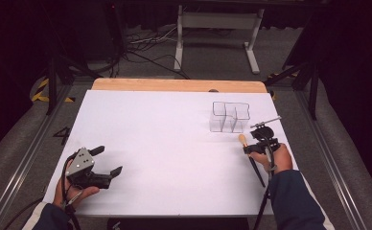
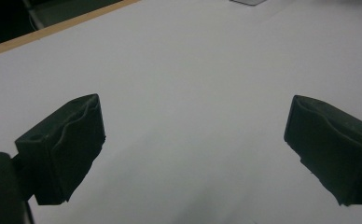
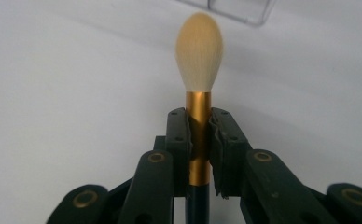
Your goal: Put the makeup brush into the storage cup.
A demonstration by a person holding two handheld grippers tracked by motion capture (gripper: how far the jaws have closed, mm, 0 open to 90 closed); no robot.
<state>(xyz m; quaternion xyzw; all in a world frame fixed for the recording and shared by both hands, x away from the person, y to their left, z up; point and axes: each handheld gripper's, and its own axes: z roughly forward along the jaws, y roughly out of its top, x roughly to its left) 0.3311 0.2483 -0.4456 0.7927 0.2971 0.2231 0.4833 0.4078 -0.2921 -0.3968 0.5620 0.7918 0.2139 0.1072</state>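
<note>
A makeup brush [image 1: 243, 140] with a cream bristle head, a gold ferrule and a dark handle is held at the table's right side. My right gripper [image 1: 253, 146] is shut on it. In the right gripper view the pads [image 3: 177, 133] press on the gold ferrule while the bristle head [image 3: 200, 51] points up and away, and my right gripper [image 3: 199, 116] hangs over the white surface. A clear plastic organiser [image 1: 229, 116] with several compartments stands just beyond the brush tip. At the near left, my left gripper [image 1: 109, 160] rests open with nothing between its jaws, as its own view [image 2: 195, 135] confirms.
A white sheet [image 1: 165, 134] covers the tabletop, with a wooden strip [image 1: 179, 85] along the far edge. Metal rails run down both sides of the table. Cables and a white stand's legs [image 1: 217, 28] lie on the floor beyond.
</note>
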